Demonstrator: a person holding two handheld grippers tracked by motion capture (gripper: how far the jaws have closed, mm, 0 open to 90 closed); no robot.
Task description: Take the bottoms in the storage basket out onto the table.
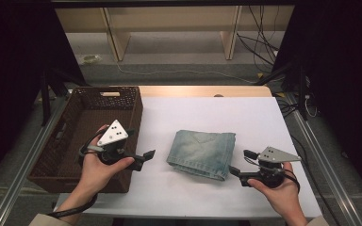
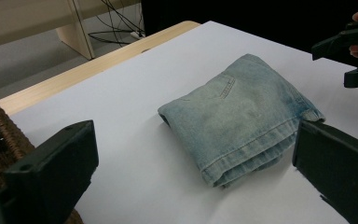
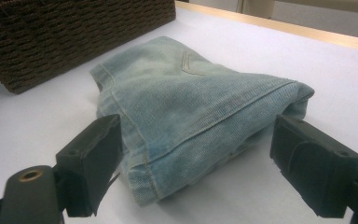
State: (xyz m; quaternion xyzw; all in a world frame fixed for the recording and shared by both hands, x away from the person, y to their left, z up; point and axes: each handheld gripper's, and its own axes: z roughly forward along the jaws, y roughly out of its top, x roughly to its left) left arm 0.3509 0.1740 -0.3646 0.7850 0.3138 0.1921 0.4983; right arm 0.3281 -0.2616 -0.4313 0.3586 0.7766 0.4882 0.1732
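A folded pair of light-blue jeans [image 1: 201, 153] lies on the white tabletop [image 1: 207, 113], near the middle. My left gripper [image 1: 140, 143] hovers open just left of them, by the basket's right wall, pointing at the jeans [image 2: 242, 112]. In its own view the left gripper [image 2: 196, 158] has wide-apart jaws with nothing between them. My right gripper [image 1: 240, 162] is open at the jeans' front right corner. In the right gripper view its jaws stand on either side of that corner of the jeans [image 3: 191, 102], with the right gripper [image 3: 200, 158] not closed on it.
A dark brown wicker basket [image 1: 82, 117] stands empty at the table's left; its wall [image 3: 74, 32] shows behind the jeans. The other hand's gripper [image 2: 331, 66] appears at the upper right. Beyond the far table edge are wooden shelf legs [image 1: 115, 40] and cables [image 1: 259, 47].
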